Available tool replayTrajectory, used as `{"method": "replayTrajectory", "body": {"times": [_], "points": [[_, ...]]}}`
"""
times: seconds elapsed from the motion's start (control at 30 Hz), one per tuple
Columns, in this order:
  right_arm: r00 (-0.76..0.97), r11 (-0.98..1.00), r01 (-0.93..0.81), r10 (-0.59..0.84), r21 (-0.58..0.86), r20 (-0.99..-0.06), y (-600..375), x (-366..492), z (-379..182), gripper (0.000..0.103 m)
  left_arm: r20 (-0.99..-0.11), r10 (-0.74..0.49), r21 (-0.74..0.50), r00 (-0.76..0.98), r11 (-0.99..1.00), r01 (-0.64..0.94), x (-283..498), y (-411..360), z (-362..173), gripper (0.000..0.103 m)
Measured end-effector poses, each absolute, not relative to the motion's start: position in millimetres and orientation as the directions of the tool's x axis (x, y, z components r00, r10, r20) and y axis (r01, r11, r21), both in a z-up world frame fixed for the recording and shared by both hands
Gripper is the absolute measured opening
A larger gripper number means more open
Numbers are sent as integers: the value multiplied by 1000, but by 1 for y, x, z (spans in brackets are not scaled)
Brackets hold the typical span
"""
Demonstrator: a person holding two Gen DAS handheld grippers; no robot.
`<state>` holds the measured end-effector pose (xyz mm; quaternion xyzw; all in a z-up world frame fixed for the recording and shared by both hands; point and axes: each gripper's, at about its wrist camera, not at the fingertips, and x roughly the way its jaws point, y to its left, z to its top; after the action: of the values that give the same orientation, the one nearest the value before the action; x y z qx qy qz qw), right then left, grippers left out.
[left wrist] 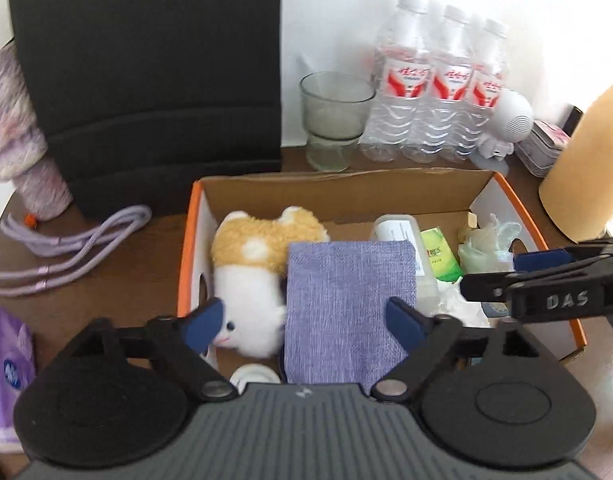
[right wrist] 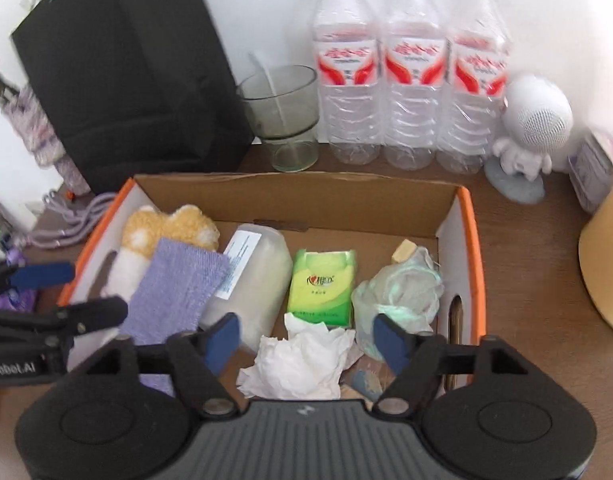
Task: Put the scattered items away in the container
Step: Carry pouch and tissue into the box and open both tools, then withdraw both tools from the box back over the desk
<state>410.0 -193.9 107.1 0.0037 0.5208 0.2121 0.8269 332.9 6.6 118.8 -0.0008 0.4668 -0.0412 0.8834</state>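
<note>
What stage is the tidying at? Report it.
Done: the plush toy, purple cloth, green tissue pack and crumpled tissue lie in the cardboard box. In hand: nothing; left claw and right claw are open. Possibly left: the purple cord beside the box.

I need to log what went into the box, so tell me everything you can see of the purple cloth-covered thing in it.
The purple cloth-covered item is a flat rectangle with a woven, denim-like lilac surface; whether it is a notebook or a pouch cannot be told. It lies tilted inside the cardboard box, resting over the plush toy and against the translucent bottle. The left gripper hovers open above it, pads clear of it.
</note>
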Motion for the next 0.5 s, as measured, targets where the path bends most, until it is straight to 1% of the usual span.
{"method": "replayTrajectory", "body": {"times": [0.1, 0.2, 0.27, 0.33, 0.4, 0.47, 0.5], "points": [[333, 928, -305, 317, 216, -888, -203, 409, 116, 80, -828, -72, -35, 556, 996, 78, 321, 5, 121, 103], [326, 944, -272, 272, 186, -905, -211, 398, 124, 86, -848, -48, -23, 528, 998, 54, 311, 3, 122, 103], [351, 956, -259, 229, 141, -908, -213, 385, 128, 88, -849, -46, -29, 526, 999, 40, 304, 3, 126, 103], [390, 956, -275, 207, 101, -897, -213, 370, 133, 88, -831, -24, -21, 555, 1000, 11, 293, 3, 131, 103], [462, 953, -290, 221, 89, -859, -215, 350, 139, 88, -785, 10, -3, 619, 1000, -20, 278, 1, 136, 103], [566, 949, -297, 262, 103, -782, -218, 324, 146, 88, -682, 9, -9, 731, 1000, -20, 254, 0, 139, 103], [625, 948, -300, 279, 105, -729, -220, 309, 148, 88, -616, 2, -15, 788, 1000, -15, 240, 0, 139, 103]]}}
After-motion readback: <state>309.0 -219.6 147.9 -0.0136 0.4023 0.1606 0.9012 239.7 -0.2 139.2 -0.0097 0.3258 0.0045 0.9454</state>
